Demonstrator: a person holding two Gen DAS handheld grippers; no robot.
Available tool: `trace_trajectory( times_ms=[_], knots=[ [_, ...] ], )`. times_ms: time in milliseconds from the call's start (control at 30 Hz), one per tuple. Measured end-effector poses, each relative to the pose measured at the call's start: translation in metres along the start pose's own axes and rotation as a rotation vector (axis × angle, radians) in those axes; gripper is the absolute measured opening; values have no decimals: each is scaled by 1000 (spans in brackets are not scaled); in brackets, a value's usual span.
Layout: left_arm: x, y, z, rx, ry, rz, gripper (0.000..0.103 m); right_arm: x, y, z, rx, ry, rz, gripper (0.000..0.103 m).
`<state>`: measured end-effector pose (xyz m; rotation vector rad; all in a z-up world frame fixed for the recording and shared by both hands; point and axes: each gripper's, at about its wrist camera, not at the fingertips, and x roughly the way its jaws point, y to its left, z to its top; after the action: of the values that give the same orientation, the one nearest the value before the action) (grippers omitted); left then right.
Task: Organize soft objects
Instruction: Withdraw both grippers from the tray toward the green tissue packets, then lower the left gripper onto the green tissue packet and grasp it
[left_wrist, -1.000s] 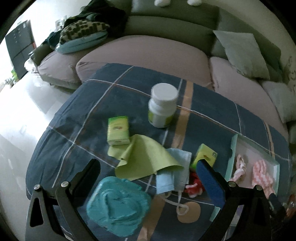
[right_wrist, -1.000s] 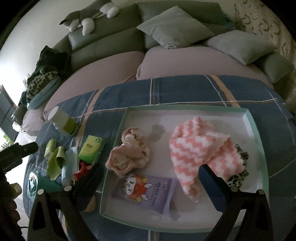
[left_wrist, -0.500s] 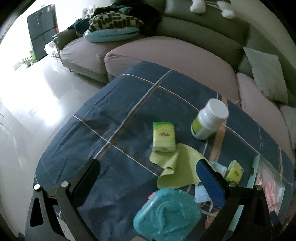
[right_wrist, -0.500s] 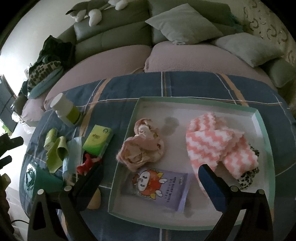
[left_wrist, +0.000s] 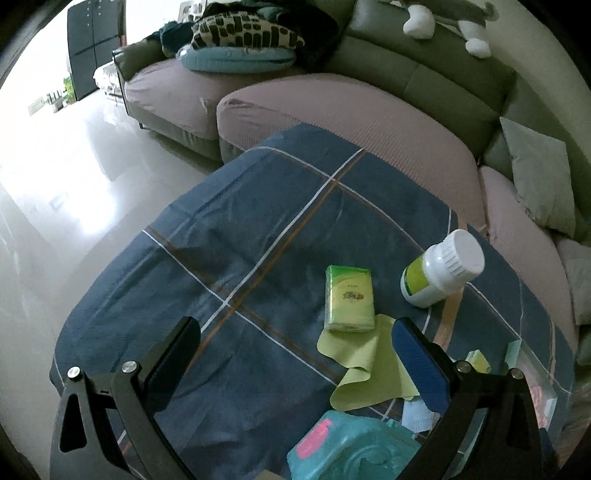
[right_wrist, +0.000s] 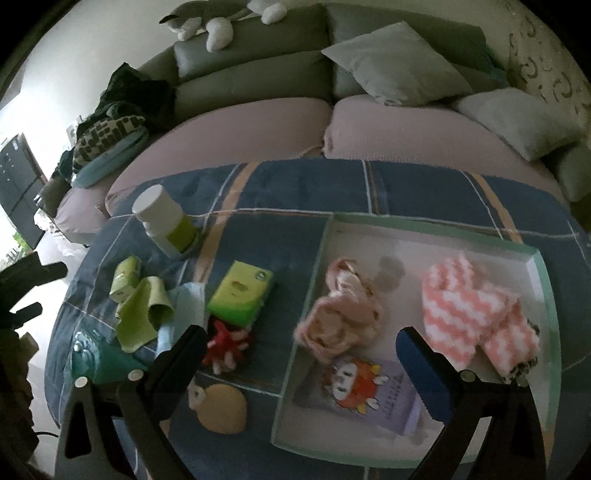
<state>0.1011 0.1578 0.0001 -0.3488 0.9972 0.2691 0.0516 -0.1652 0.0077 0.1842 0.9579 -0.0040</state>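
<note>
A pale green tray (right_wrist: 541, 280) on the blue plaid cloth holds a pink-and-white striped cloth (right_wrist: 476, 314), a pink bundle (right_wrist: 340, 317) and a purple cartoon pack (right_wrist: 365, 395). Left of it lie a red-and-white fluffy toy (right_wrist: 227, 341), a lime cloth (right_wrist: 142, 314), a pale blue cloth (right_wrist: 184, 299) and a green tissue pack (right_wrist: 242, 297). My right gripper (right_wrist: 301, 360) is open and empty above the tray's left edge. My left gripper (left_wrist: 295, 354) is open and empty above the cloth, left of the lime cloth (left_wrist: 369, 369) and a tissue pack (left_wrist: 349, 297).
A white bottle with a green label (left_wrist: 441, 275) stands behind the cloths. A teal lidded box (left_wrist: 347, 450) sits by the left gripper. A tan animal-shaped pad (right_wrist: 219, 406) lies at the table's front. A sofa with cushions (right_wrist: 399, 62) runs behind the table.
My left gripper has swung left and back, so the soft items now sit at its right. My right gripper has shifted left toward the tray's left edge.
</note>
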Motion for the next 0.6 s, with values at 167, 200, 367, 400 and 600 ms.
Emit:
trace_trajectory(
  times_ms=[167,200,367,400,600],
  knots=[
    [11,10,6,-76,6,-64,103,4,15,9,-22,-8,10,103],
    [14,12,6,-97,12,-91,103,6,18,11,-28,-7,10,103],
    [20,8,10,-110,15,-116,103,16,25,20,-26,4,13,103],
    [21,7,10,-105,15,-115,103,18,27,22,-23,4,16,103],
    [19,-6,19,-25,-4,-57,103,34,35,32,-11,27,22,99]
  ],
)
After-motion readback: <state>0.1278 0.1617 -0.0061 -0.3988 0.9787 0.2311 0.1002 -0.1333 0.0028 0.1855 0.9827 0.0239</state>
